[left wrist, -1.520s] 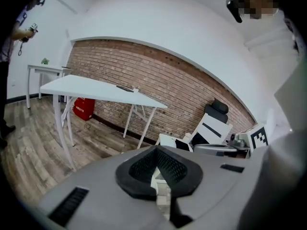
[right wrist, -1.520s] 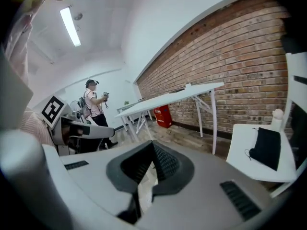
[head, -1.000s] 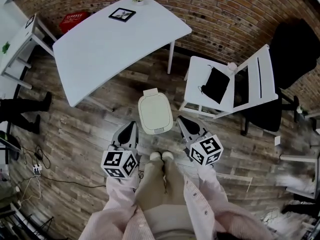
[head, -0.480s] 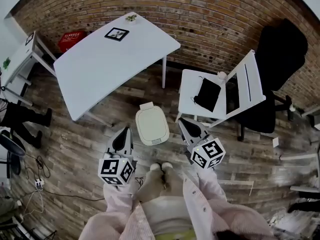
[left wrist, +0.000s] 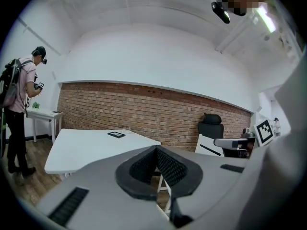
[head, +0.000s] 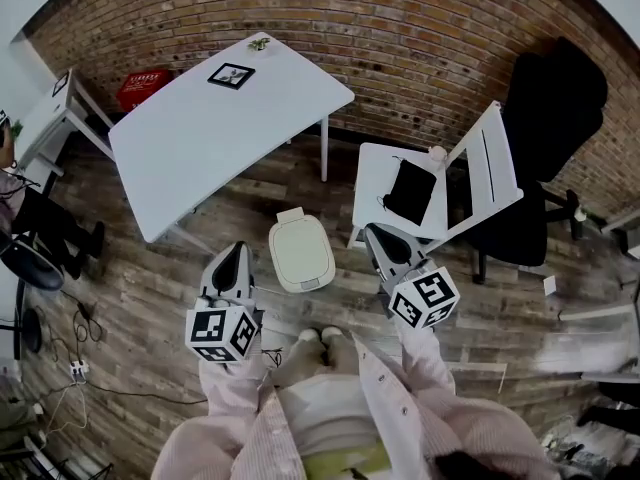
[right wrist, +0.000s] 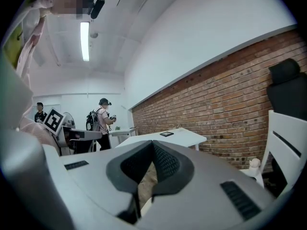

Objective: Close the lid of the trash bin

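Left gripper and right gripper rose; trash bin sits closed.

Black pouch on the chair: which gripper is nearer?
Right. The right gripper is by the chair bearing the black pouch; the left gripper is beyond the trash bin.

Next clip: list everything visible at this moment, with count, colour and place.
table: one, white, upper left, near brick wall
frame: one, black, on table's far end
plant: one, green, table's far corner
box: one, red, beyond table at wall
bin: one, cream, lid down, centre
folding chair: one, white, right of bin
pouch: one, black, on folding chair's seat
office chair: one, black, far right
bystander: one, pink top, far left
left tool: one, grey, shut, empty, left of bin
right tool: one, grey, shut, empty, right of bin
shoes: two, white, below bin
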